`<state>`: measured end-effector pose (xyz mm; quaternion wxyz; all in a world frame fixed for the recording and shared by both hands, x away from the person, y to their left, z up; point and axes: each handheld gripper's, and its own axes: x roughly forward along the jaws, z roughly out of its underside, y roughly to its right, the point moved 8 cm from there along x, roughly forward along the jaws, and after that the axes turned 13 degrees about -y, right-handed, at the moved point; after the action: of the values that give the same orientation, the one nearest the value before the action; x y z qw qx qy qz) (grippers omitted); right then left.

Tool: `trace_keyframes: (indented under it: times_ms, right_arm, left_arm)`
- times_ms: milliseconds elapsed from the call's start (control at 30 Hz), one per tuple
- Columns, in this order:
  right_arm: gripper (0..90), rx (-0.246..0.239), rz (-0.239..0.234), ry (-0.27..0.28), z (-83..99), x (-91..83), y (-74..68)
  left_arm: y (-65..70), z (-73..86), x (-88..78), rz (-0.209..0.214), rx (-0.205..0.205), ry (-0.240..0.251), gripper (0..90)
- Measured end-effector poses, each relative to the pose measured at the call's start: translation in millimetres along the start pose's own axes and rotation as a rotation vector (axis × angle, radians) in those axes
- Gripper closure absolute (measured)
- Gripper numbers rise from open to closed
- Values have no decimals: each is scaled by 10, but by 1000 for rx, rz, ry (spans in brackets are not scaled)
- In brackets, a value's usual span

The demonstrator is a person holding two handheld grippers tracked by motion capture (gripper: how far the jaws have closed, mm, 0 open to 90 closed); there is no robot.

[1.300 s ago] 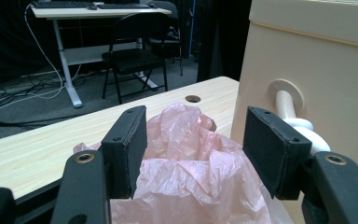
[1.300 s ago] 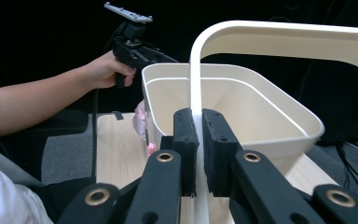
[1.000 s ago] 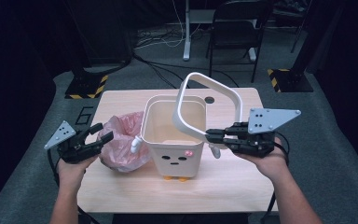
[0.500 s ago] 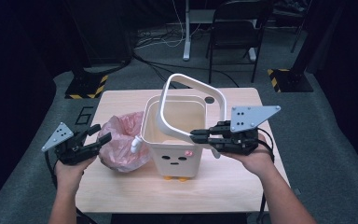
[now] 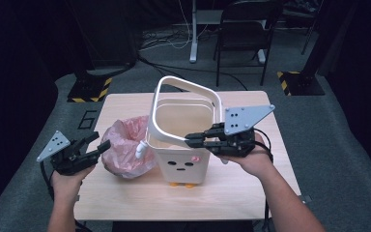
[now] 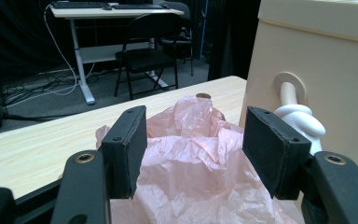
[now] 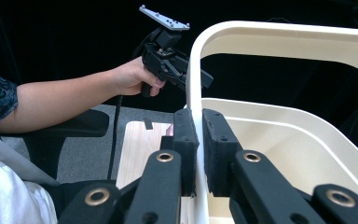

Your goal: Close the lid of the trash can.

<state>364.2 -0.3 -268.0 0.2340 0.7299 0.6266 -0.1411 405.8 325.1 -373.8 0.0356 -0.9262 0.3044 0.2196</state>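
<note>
A cream bin (image 5: 181,162) with a small face on its front stands mid-table. A white rectangular frame (image 5: 183,87) rises tilted over its open top. My right gripper (image 5: 189,140) is shut on the frame's near bar. In the right gripper view its pads (image 7: 186,140) clamp the frame (image 7: 279,39) above the bin's hollow (image 7: 279,140). A crumpled pink plastic bag (image 5: 123,150) lies against the bin's left side. My left gripper (image 5: 101,145) stands open beside it. In the left gripper view the bag (image 6: 191,172) sits between and beyond the open jaws (image 6: 196,149), untouched, next to a white knob (image 6: 298,116) on the bin wall (image 6: 335,74).
The wooden table (image 5: 125,198) has bare room in front and to the right of the bin. Behind it stand a black folding chair (image 5: 249,29) and a desk post (image 5: 193,29); cables and yellow-black markers (image 5: 89,89) lie on the floor.
My right gripper has moved left with the white frame, swinging the frame over toward the bin's left side. The left gripper and the pink bag have stayed put.
</note>
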Motion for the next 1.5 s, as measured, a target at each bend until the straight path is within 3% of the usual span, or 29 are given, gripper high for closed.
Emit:
trace_keyframes:
  times_ms: [300, 633, 700, 800, 967, 1100, 1267, 1500]
  right_arm:
    - [838, -24, -17, -8, -68, 70, 19]
    - [832, -44, -16, -58, -103, 156, 29]
    - [900, -47, -22, -62, -107, 167, 28]
    - [899, -56, -8, -72, -113, 177, 31]
    - [899, -50, -17, -109, -54, 256, 34]
    - [897, -34, -21, -99, -23, 280, 47]
    - [813, 7, -13, -91, 43, 305, 87]
    - [682, 59, 0, -33, 97, 204, 101]
  left_arm:
    - [-18, 35, -69, -18, -8, 2, 397]
    - [-36, 61, -100, -28, -14, -1, 397]
    - [-37, 63, -104, -28, -14, 0, 397]
    - [-39, 67, -111, -28, -15, -2, 396]
    - [-40, 70, -108, -28, -15, -2, 397]
    - [-39, 74, -99, -28, -14, -5, 397]
    - [-53, 88, -83, -28, -20, -10, 397]
    - [-76, 85, -76, -27, -29, -8, 396]
